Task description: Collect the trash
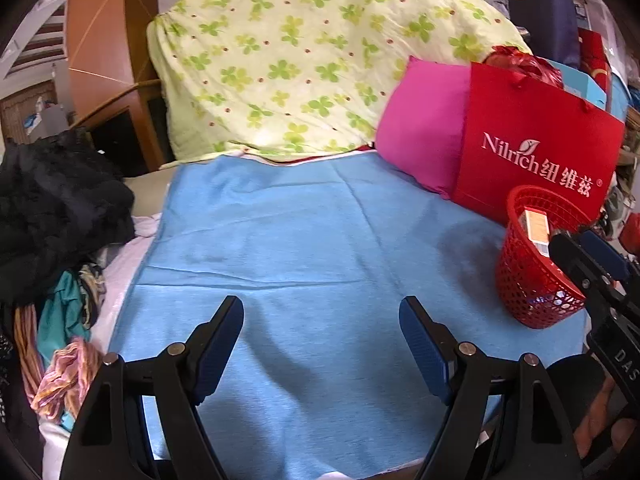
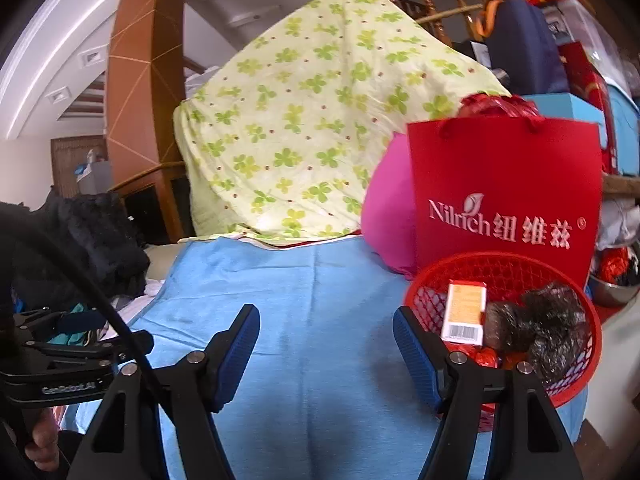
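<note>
while both claws gape empty over blue cloth, left claw, right claw, red basket holding trash

Right of the jaws, the red basket is partly covered by a gripper finger, so its lowest contents cannot be made out. The dark crinkled lumps inside it are unidentifiable. Beyond, the red bag hides much of the pink cushion.
</note>
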{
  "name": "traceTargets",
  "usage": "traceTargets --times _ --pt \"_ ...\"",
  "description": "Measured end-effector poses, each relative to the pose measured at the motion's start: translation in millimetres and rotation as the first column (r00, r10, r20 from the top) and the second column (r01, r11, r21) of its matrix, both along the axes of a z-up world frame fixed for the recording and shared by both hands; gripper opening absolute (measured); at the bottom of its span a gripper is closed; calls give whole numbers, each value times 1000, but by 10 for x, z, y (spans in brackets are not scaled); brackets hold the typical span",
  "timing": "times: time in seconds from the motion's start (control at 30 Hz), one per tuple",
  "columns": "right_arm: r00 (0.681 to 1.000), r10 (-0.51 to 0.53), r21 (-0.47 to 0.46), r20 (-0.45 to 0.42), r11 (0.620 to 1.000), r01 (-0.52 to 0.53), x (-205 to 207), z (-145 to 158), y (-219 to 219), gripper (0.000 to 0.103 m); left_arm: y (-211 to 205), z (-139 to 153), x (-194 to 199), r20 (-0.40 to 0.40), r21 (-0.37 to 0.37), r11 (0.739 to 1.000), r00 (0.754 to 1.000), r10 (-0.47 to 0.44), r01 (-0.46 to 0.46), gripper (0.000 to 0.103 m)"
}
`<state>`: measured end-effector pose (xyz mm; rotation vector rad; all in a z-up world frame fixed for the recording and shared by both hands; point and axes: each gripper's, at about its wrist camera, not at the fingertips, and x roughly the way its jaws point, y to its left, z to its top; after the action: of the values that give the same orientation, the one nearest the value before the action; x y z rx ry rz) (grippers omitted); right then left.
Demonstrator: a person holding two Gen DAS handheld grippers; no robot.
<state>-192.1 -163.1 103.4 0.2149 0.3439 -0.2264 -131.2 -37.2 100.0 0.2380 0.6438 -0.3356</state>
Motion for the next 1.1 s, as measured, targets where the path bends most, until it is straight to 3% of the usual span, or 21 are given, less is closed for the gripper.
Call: traceTargets --times 0.3,0.43,0.83,1.1 --pt "1000 -22 -32 -4 999 22 -56 218 223 73 186 100 -104 20 -12 999 999 33 -32 81" --pt "997 -79 -90 -6 993 79 -124 356 311 73 237 174 -156 31 -18 999 999 35 -34 81" --pt "982 -189 -187 24 964 190 -546 742 298 76 95 444 -501 74 -28 998 996 -56 58 81" --pt "972 -236 -189 21 953 235 -839 884 149 77 -81 612 -732 108 -18 994 989 -103 106 81"
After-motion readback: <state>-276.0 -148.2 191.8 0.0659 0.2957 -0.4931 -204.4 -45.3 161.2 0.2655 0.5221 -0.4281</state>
